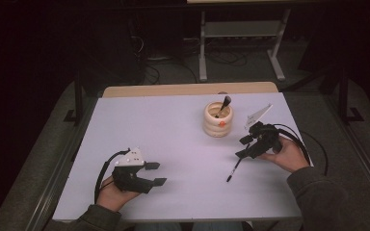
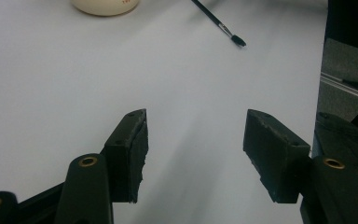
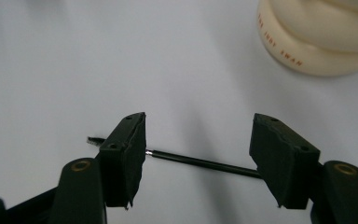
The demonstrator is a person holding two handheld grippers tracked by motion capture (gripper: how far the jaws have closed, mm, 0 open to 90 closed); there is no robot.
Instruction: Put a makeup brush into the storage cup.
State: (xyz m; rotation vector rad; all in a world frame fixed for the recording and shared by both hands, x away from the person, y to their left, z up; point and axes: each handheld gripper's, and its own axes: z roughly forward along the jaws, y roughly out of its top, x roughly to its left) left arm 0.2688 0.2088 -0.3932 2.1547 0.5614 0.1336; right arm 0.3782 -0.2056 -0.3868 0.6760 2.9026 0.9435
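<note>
A thin black brush (image 1: 234, 169) lies on the white table (image 1: 173, 125), right of centre. My right gripper (image 1: 243, 147) hovers over its upper end, jaws open. In the right gripper view the brush (image 3: 200, 161) runs crosswise on the table behind both open jaws of that gripper (image 3: 198, 140), its bristle tip poking out at the left; the pads do not press on it. A cream ribbed holder (image 1: 218, 120) stands just beyond, with another brush (image 1: 224, 103) leaning in it. My left gripper (image 1: 160, 173) rests low at the front left, open and holding nothing, and its jaws (image 2: 196, 135) stand over bare table.
The left gripper view shows the lying brush (image 2: 216, 21) and the holder's base (image 2: 105, 4) far off. The holder's base (image 3: 317, 42) shows at the upper right of the right gripper view. A wooden strip (image 1: 190, 89) edges the table's far side. Cables trail off the right edge.
</note>
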